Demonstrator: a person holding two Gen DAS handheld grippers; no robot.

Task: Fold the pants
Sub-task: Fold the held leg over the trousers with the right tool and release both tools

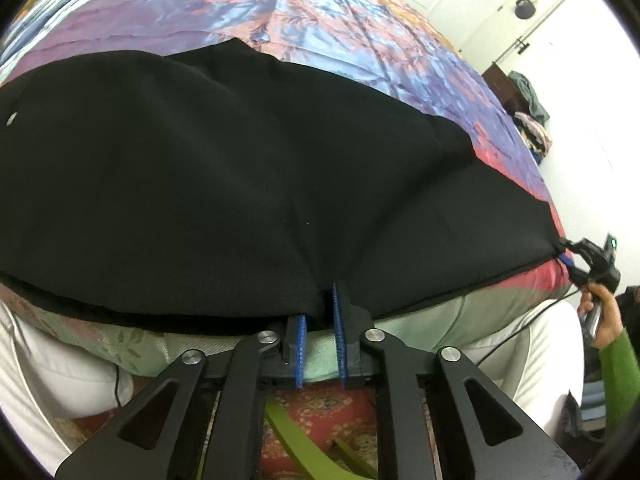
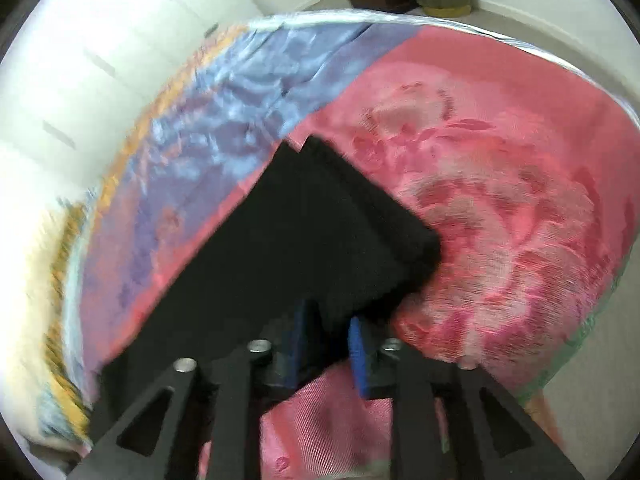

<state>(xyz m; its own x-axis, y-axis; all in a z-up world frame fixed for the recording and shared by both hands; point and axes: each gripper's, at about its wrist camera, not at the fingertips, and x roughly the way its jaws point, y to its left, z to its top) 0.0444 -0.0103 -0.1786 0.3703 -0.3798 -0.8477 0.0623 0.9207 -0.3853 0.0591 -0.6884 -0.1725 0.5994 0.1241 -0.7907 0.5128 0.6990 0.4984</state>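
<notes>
The left hand-held gripper (image 1: 320,320) has its blue-padded fingers (image 1: 338,332) a little apart at the near edge of the black pants (image 1: 224,168), with a fold of the cloth reaching between them; whether they pinch it, I cannot tell. The right hand-held gripper (image 2: 332,336) shows up in the left wrist view at the far right corner of the pants (image 1: 576,260), held by a hand (image 1: 600,312) in a green sleeve (image 1: 618,380). In its own blurred view its fingers stand apart with the black cloth (image 2: 304,240) lying between them, and a firm hold cannot be confirmed.

The pants lie spread across a bed covered by a bedspread (image 1: 280,12) printed in blue, purple, orange and pink. A pale green sheet (image 1: 432,328) shows at the bed's near edge. Below it is a red patterned rug (image 1: 320,404). White walls and a white door (image 1: 532,12) stand behind, with a heap of clothes (image 1: 532,120) beside the bed. No writing is readable.
</notes>
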